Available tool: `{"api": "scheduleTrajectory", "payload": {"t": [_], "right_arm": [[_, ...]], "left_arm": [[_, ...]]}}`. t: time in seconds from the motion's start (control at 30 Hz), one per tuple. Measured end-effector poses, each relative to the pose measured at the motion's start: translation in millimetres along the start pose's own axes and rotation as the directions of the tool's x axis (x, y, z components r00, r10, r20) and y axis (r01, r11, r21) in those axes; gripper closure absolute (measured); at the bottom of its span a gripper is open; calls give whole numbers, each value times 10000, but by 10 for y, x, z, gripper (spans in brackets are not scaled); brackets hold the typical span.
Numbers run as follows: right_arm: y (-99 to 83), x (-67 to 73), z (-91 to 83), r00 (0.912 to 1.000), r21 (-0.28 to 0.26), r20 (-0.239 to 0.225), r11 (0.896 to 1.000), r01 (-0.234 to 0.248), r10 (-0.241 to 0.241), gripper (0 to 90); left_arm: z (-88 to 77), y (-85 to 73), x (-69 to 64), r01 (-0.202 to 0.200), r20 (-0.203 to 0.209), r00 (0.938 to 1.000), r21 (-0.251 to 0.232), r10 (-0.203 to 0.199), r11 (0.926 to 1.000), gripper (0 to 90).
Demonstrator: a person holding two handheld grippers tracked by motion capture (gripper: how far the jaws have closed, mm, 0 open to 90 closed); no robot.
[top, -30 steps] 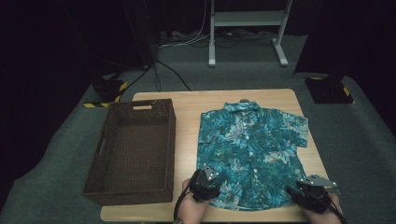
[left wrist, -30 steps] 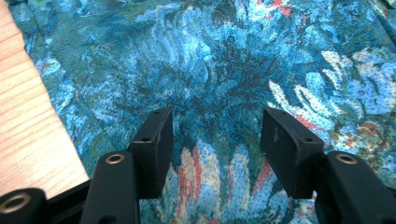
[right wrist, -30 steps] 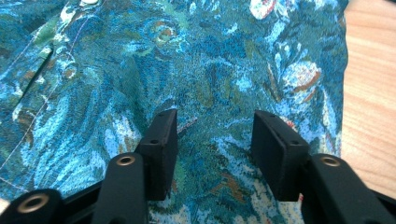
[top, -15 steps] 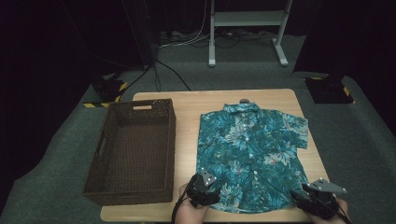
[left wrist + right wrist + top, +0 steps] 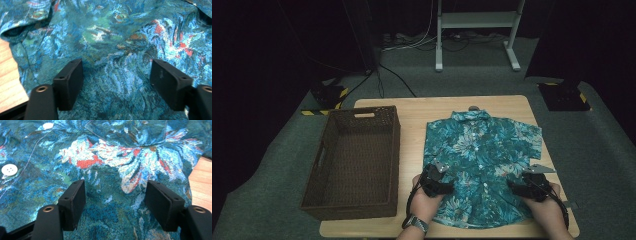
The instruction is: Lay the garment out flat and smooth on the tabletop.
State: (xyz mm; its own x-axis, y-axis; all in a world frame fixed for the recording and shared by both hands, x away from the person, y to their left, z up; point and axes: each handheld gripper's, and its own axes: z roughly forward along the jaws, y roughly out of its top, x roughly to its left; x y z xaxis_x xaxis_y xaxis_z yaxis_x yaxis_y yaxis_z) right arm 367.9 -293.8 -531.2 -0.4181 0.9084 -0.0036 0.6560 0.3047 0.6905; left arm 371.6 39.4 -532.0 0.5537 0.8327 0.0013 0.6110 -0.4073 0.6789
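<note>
Dark floor surrounds the wooden table [image 5: 412,107] in the high view, where the floral shirt [image 5: 482,150] lies flat right of the wicker basket [image 5: 354,160], collar away from the person, long axis running front to back. Left gripper [image 5: 443,184] and right gripper [image 5: 517,186] sit over its near hem.

Left gripper view: jaws have just been opening and stand wide above the shirt [image 5: 112,42], the cloth unpinched beneath the gap.

Right gripper view: jaws likewise have just been opening, wide over flat shirt [image 5: 112,157].

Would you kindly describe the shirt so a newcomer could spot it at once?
Start at the pale wooden table. Right of the dark brown wicker basket lies a teal floral short-sleeved shirt, spread flat with its collar away from the person. It is the one patterned fabric item there.
</note>
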Motion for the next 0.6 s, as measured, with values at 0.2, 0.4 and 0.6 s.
{"api": "scheduleTrajectory", "payload": {"t": [0.2,0.4,0.6], "right_arm": [[-116,35,-89,10000,-161,13,9999,10,-10,343],[-296,65,-280,9999,8,-108,9999,107,-107,349],[-514,96,-511,9996,230,-175,9995,222,-218,350]], "left_arm": [[-50,-132,-83,-29,33,10000,-584,31,9983,268],[-175,-258,-238,-238,238,9994,-492,250,9985,270],[-334,-434,-446,-514,525,9972,-501,541,9974,270]]}}
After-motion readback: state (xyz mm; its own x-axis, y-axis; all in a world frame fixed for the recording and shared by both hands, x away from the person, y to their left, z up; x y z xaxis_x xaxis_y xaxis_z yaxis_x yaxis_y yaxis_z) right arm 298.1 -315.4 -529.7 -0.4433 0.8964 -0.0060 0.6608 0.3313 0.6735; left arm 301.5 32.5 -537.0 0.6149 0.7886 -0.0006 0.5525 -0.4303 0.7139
